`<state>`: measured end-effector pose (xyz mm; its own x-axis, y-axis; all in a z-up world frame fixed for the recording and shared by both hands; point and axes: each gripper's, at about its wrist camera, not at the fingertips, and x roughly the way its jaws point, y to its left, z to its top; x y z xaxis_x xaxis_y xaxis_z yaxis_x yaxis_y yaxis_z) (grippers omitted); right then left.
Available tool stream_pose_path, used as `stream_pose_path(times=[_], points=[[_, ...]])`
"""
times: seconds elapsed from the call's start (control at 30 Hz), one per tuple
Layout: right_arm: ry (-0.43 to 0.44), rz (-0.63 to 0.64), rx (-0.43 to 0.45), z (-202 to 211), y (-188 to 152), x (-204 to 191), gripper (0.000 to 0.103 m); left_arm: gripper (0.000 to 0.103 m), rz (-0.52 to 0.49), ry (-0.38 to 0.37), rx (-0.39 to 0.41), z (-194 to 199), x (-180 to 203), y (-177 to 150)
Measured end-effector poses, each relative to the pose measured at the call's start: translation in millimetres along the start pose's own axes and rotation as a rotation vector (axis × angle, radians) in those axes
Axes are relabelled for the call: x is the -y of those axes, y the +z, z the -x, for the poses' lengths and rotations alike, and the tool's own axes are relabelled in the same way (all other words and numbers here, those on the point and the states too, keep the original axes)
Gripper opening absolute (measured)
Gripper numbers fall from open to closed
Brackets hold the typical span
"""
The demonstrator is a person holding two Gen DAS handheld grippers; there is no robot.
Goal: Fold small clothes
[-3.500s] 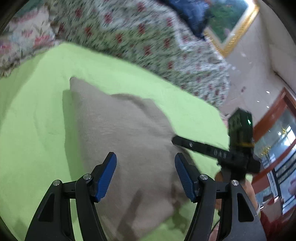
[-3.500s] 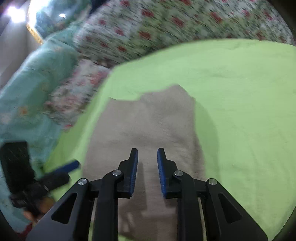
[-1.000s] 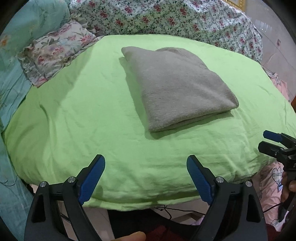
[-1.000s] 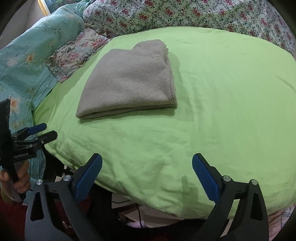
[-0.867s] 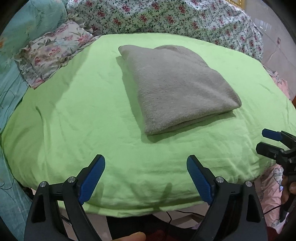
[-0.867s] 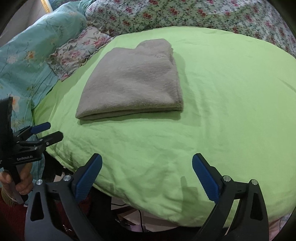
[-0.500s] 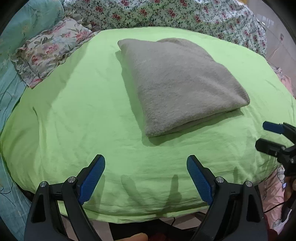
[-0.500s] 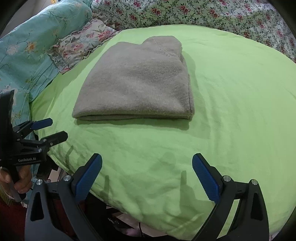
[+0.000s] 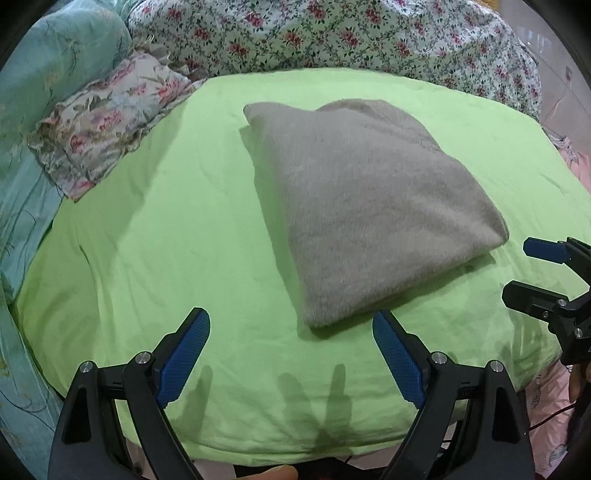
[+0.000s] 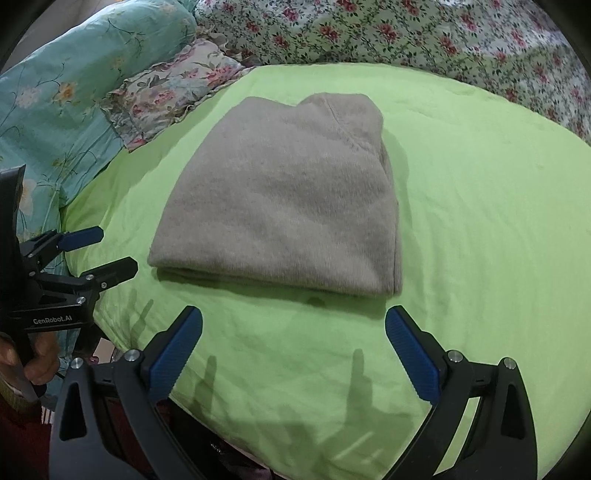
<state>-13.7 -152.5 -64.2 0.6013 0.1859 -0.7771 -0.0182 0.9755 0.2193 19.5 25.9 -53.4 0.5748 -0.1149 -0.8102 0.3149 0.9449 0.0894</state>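
The folded gray sweater (image 9: 369,206) lies in the middle of the frame on the green bed sheet (image 9: 166,240), while the left gripper (image 9: 291,343) and right gripper (image 10: 293,341) both gape wide, holding nothing.

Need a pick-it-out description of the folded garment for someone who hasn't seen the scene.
Find the lime-green sheet that covers the bed, bordered at the back by a floral quilt and at the left by a frilled floral pillow. In the middle of that sheet lies the folded garment, a thick rectangular bundle. It is the only plain grey-beige, fuzzy item there; everything around it is bright green or flower-printed.
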Motion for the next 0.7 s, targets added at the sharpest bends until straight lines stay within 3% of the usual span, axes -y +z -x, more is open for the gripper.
stream_pose_path(times=[0.7], points=[[0.019,0.012,-0.015,-10.4,35.9,2.9,0.101,0.090,0.006,0.019,0.010,-6.9,0.6,31.1]])
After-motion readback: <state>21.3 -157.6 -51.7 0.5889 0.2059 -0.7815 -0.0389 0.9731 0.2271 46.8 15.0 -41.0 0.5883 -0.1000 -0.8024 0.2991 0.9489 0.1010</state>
